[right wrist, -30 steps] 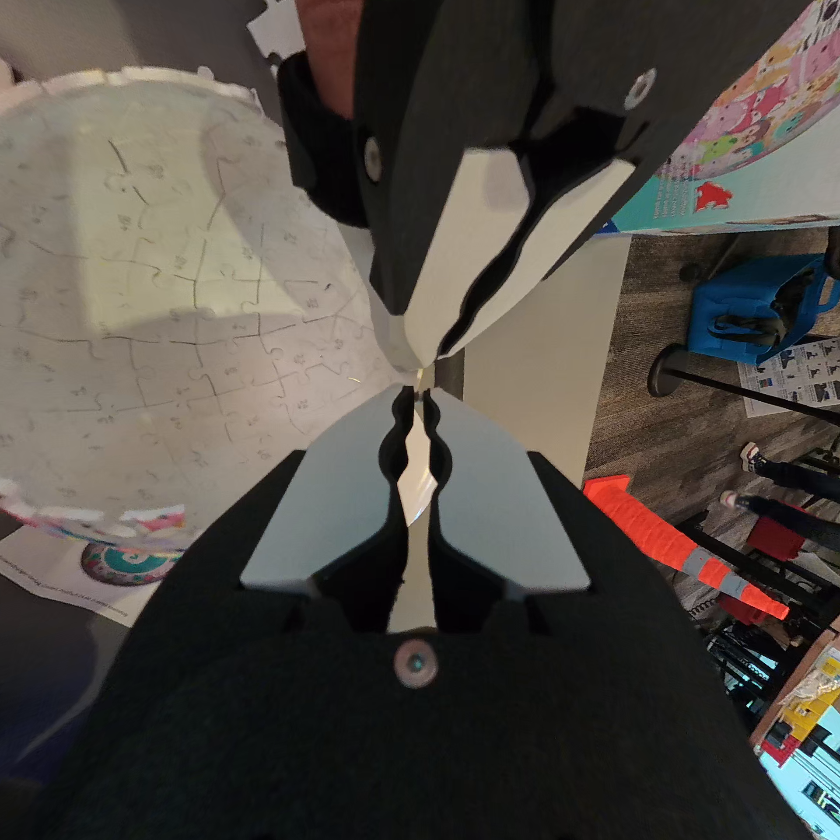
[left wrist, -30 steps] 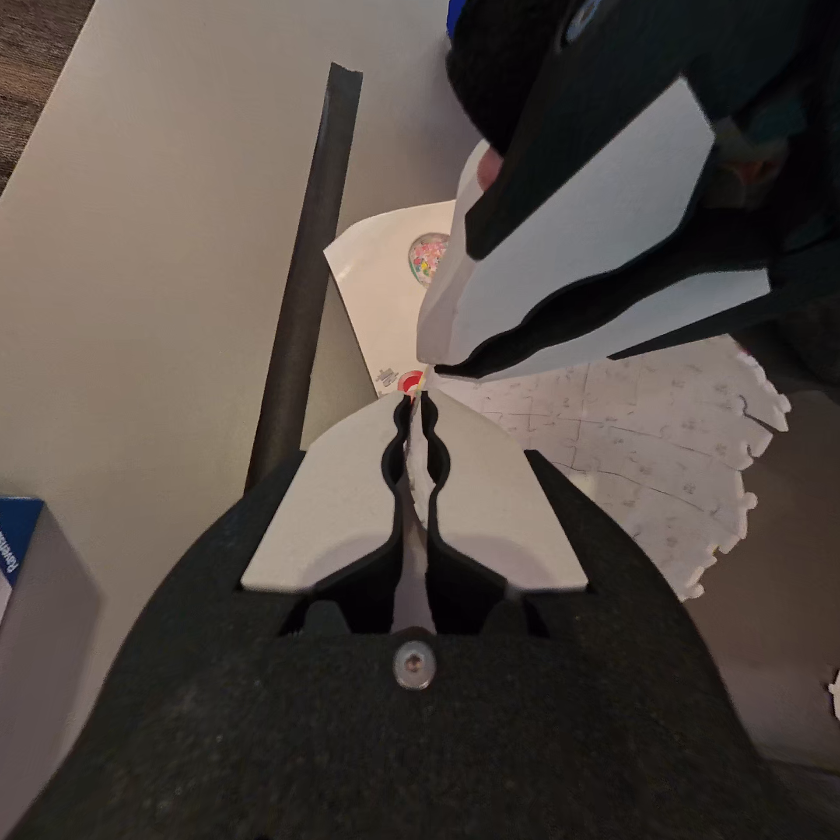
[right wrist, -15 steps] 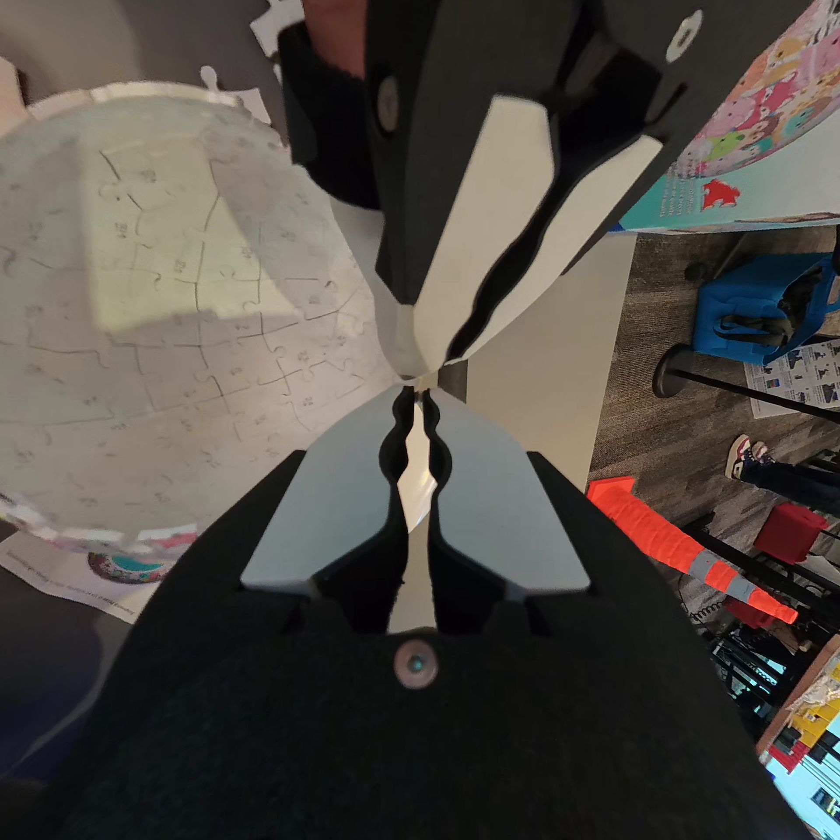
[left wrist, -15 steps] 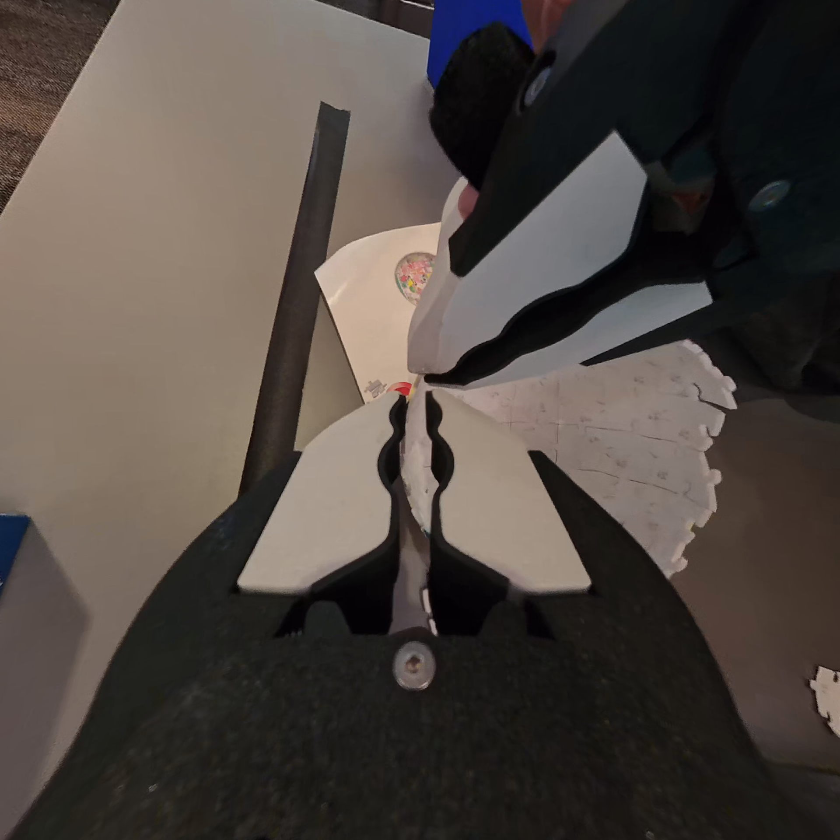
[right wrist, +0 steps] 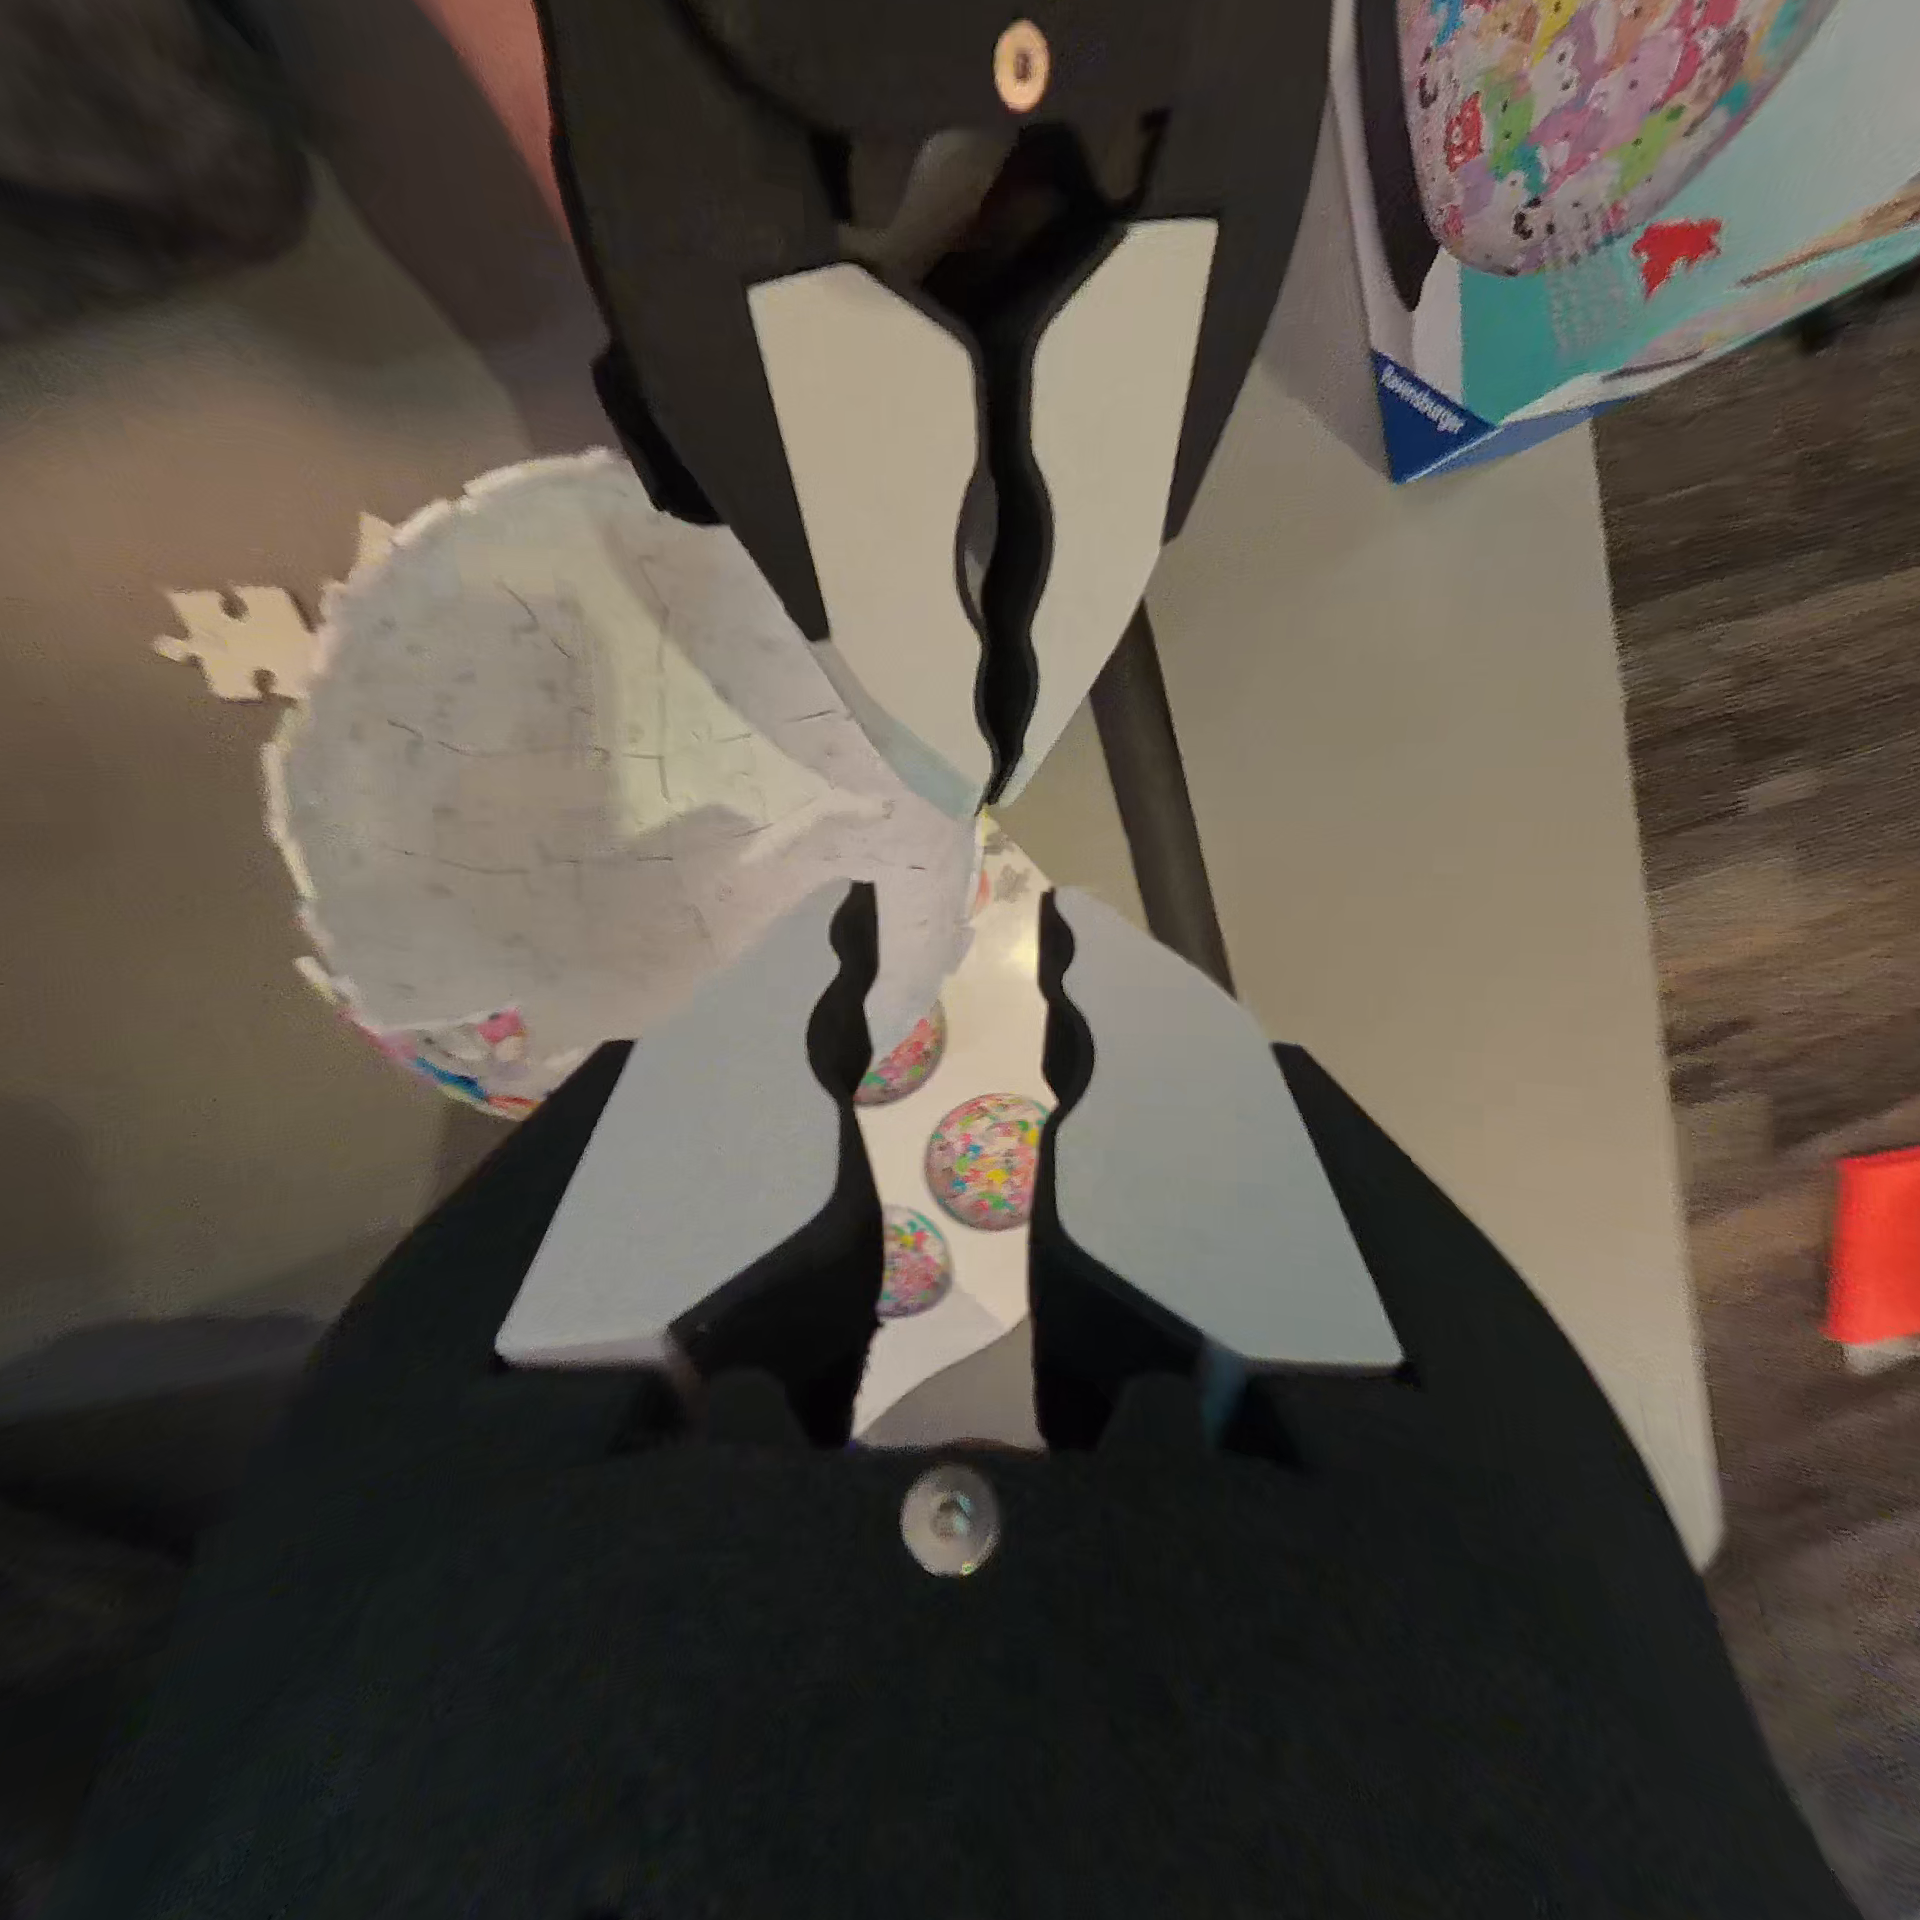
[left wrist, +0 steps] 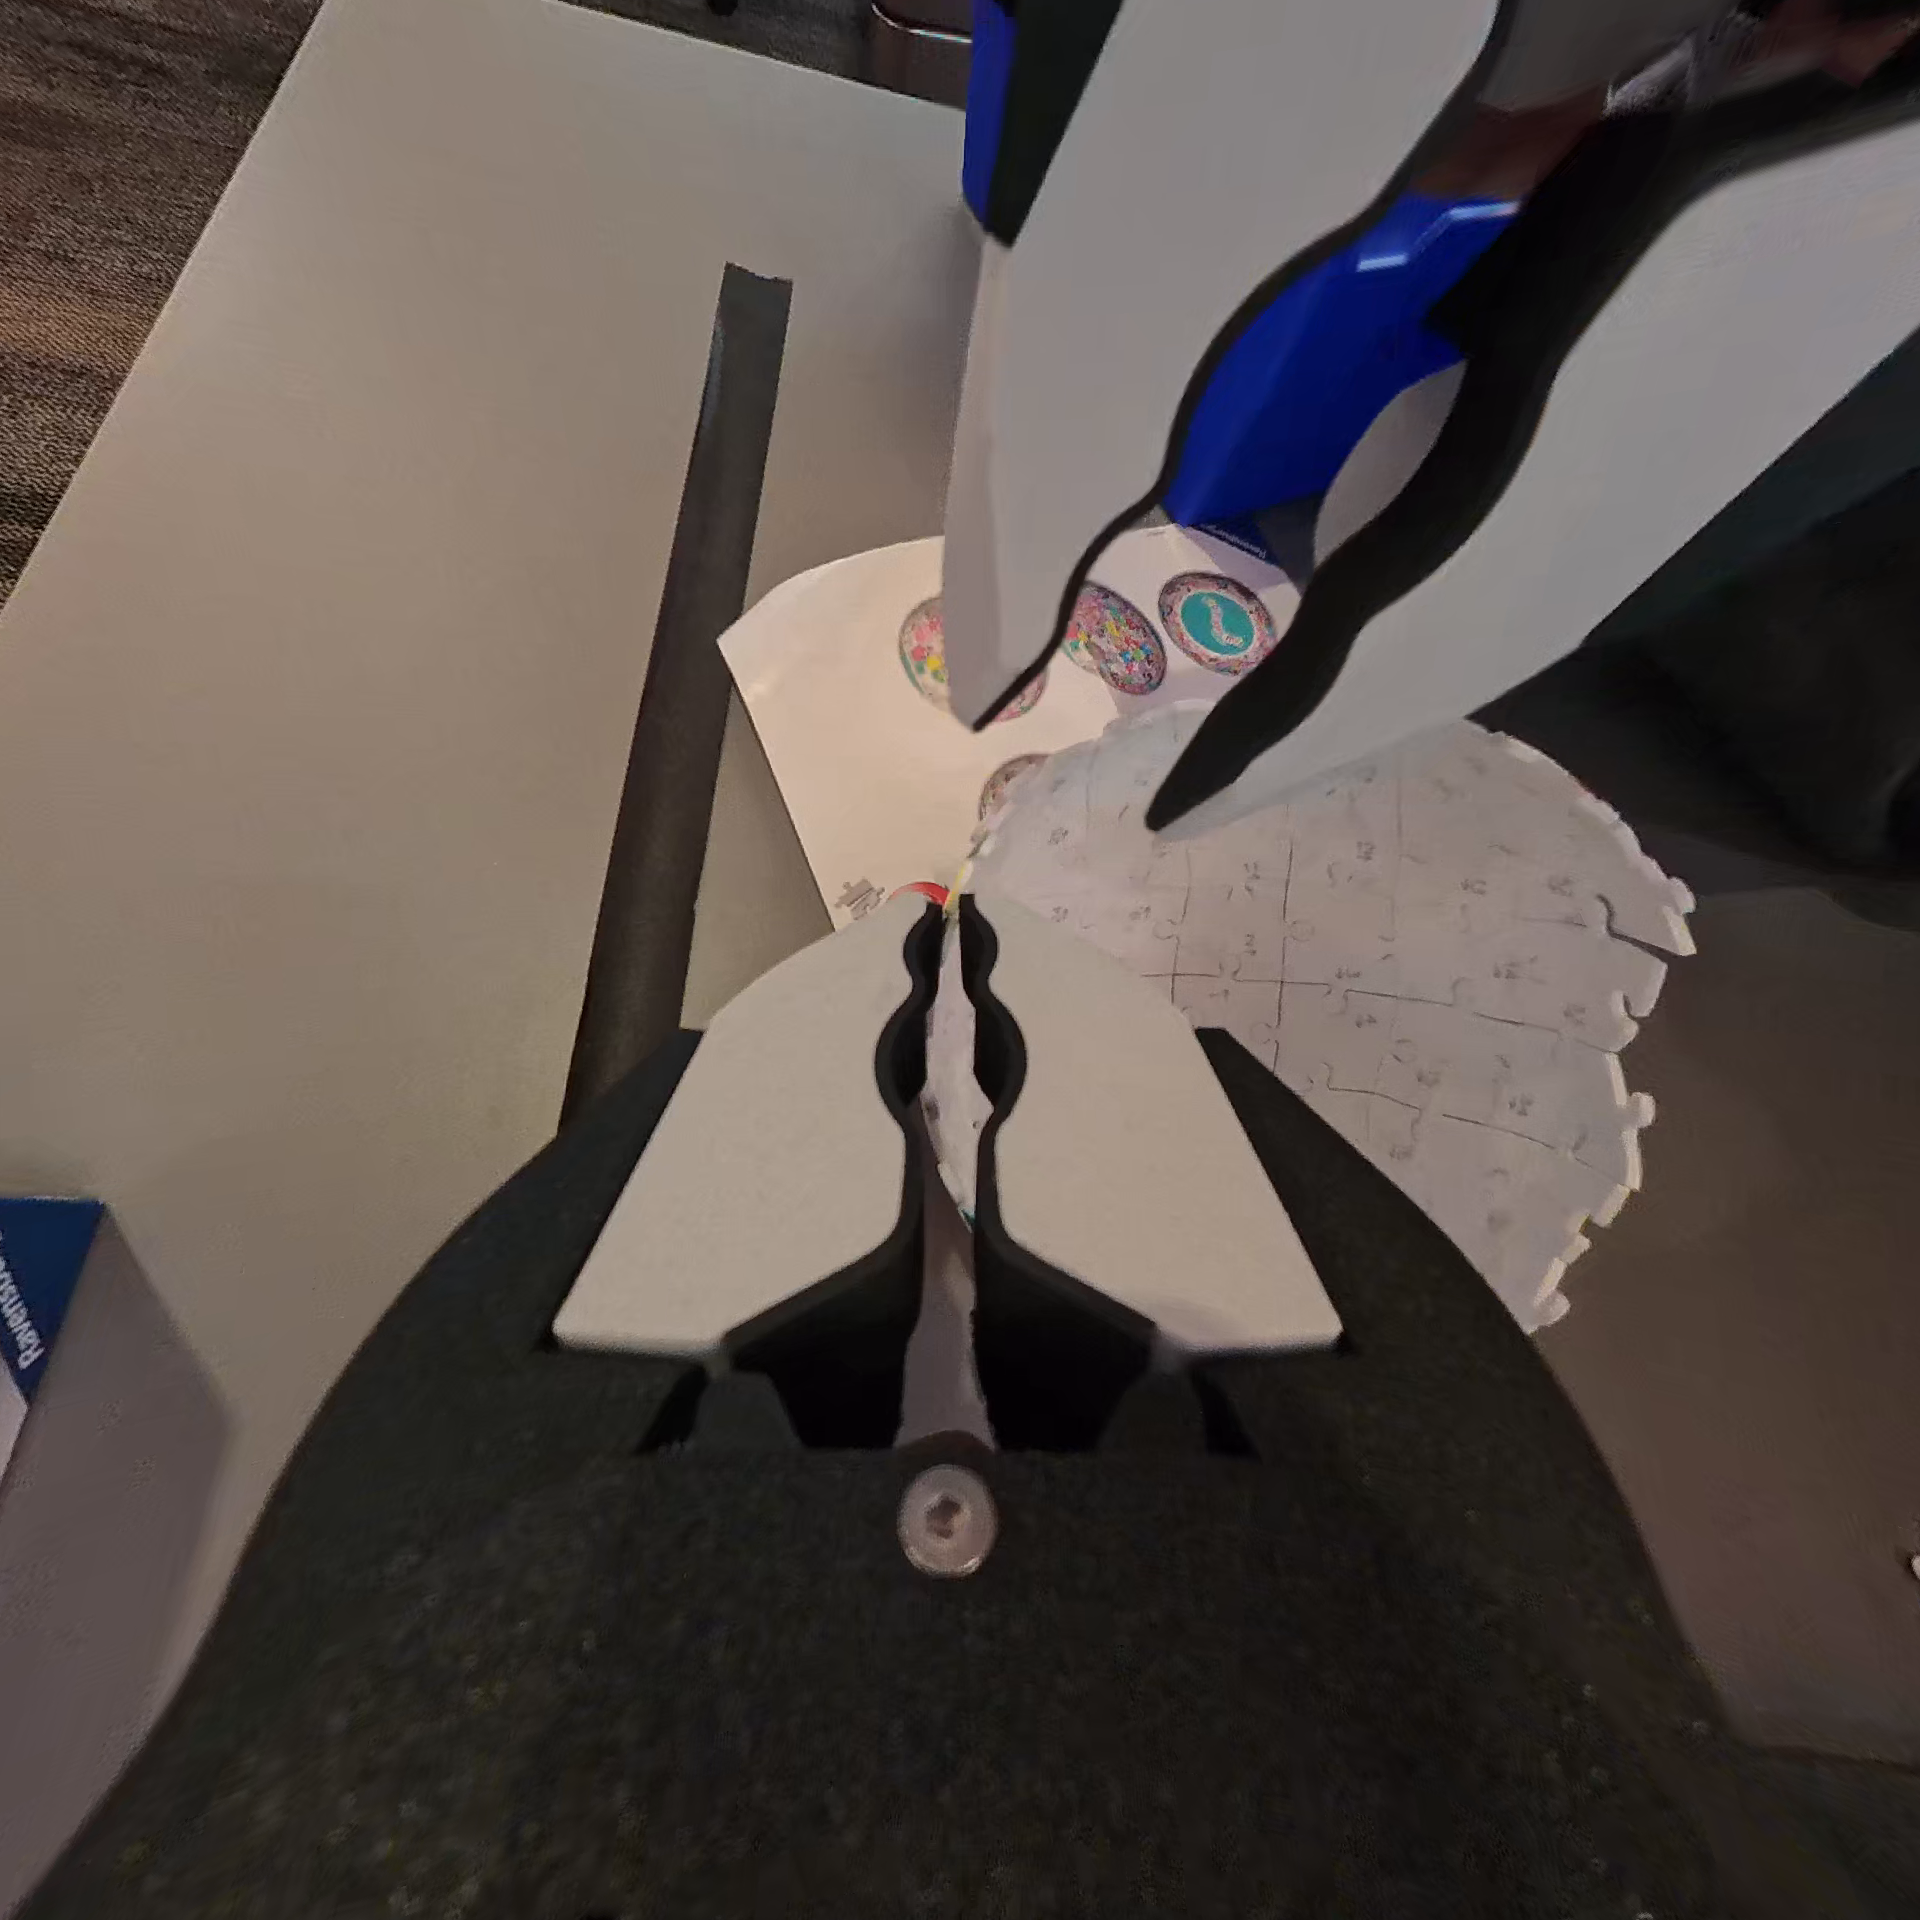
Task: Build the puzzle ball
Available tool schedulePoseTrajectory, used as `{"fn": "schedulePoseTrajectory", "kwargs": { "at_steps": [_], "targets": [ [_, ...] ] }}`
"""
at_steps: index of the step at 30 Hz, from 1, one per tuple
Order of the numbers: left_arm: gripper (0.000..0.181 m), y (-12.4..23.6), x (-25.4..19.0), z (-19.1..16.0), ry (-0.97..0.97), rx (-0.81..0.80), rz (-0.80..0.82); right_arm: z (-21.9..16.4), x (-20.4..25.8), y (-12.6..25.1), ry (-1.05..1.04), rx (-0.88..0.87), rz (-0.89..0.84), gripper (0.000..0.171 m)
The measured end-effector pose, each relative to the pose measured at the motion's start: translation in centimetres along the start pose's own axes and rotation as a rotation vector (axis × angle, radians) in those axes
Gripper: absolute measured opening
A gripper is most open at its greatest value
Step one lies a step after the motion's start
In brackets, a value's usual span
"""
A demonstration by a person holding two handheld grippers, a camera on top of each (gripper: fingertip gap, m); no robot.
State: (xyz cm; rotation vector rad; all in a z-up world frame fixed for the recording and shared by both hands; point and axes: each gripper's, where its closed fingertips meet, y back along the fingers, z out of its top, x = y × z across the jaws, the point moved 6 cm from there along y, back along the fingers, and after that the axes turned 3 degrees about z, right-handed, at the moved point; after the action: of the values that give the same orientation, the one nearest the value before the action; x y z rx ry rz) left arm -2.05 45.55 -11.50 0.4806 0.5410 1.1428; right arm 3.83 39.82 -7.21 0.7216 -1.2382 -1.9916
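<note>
The puzzle ball is a half-built shell (left wrist: 1403, 987) with its white inner side showing; in the right wrist view (right wrist: 540, 790) a bit of its coloured outside shows at the lower edge. My left gripper (left wrist: 945, 914) is shut on the shell's rim and holds it above the table. It shows shut at the top of the right wrist view (right wrist: 992, 795). My right gripper (right wrist: 954, 896) is open and empty, its jaws standing apart on either side of the rim close to the left gripper's tip. It comes in from the top of the left wrist view (left wrist: 1070, 769).
A white sheet (left wrist: 831, 707) with pictures of balls lies under the shell. A dark strip (left wrist: 686, 675) runs across the beige table. A loose puzzle piece (right wrist: 244, 644) lies beyond the shell. The puzzle box (right wrist: 1538, 208) stands far right, and a blue box corner (left wrist: 42, 1299) shows near left. Left tips and right tips are each some 20 cm from the loose puzzle piece (right wrist: 244, 644).
My right gripper has opened, let go of the shell's rim and drawn back a little. The left gripper keeps its hold, and the shell has turned slightly.
</note>
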Motion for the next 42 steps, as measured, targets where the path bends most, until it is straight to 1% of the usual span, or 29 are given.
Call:
{"fn": "schedulePoseTrajectory", "kwargs": {
  "at_steps": [3,6,9,16,24,25,28,32,35,36,38,39,42],
  "targets": [
    [0.003,0.1,0.0,0.0,-0.003,0.003,0.005,-0.5,0.0,-0.5,-0.060,0.059,0.032,0.026],
    [0.003,0.0,-0.1,0.0,-0.007,0.004,0.010,-1.0,-0.3,-1.7,-0.060,0.131,0.008,0.022],
    [0.003,0.0,-0.1,0.0,-0.007,0.005,0.010,-1.2,-0.7,-2.3,-0.074,0.163,-0.006,0.018],
    [0.002,0.0,-0.1,0.0,-0.008,0.008,0.018,-1.2,-0.6,-2.8,-0.066,0.180,0.022,0.003],
    [0.005,0.1,-0.1,0.0,0.007,0.009,-0.002,-1.0,-0.5,-2.7,-0.080,0.198,0.024,0.002],
    [0.009,0.1,-0.2,0.0,0.009,0.012,-0.010,-1.0,-0.5,-2.8,-0.079,0.198,0.020,0.002],
    [0.013,0.1,-0.2,-0.1,0.009,0.021,-0.016,-0.9,-0.5,-2.8,-0.069,0.196,0.013,0.002],
    [0.012,0.0,-0.3,-0.1,-0.001,0.027,-0.006,-0.8,-0.4,-2.8,-0.058,0.182,0.006,0.002],
    [0.008,0.0,-0.2,-0.1,-0.013,0.028,0.011,-0.8,-0.4,-2.8,-0.049,0.173,-0.006,0.003],
    [0.005,0.0,-0.3,-0.1,-0.016,0.030,0.010,-0.9,-0.4,-2.8,-0.047,0.175,-0.008,0.005],
    [0.005,0.0,-0.3,0.0,-0.017,0.032,0.013,-1.0,-0.4,-2.9,-0.053,0.183,-0.014,0.023],
    [0.005,0.0,-0.3,0.0,-0.014,0.031,0.011,-1.1,-0.3,-2.9,-0.060,0.190,-0.009,0.026],
    [0.004,0.1,-0.2,-0.1,-0.002,0.026,0.007,-1.0,-0.2,-3.1,-0.086,0.201,0.008,0.026]
  ]
}}
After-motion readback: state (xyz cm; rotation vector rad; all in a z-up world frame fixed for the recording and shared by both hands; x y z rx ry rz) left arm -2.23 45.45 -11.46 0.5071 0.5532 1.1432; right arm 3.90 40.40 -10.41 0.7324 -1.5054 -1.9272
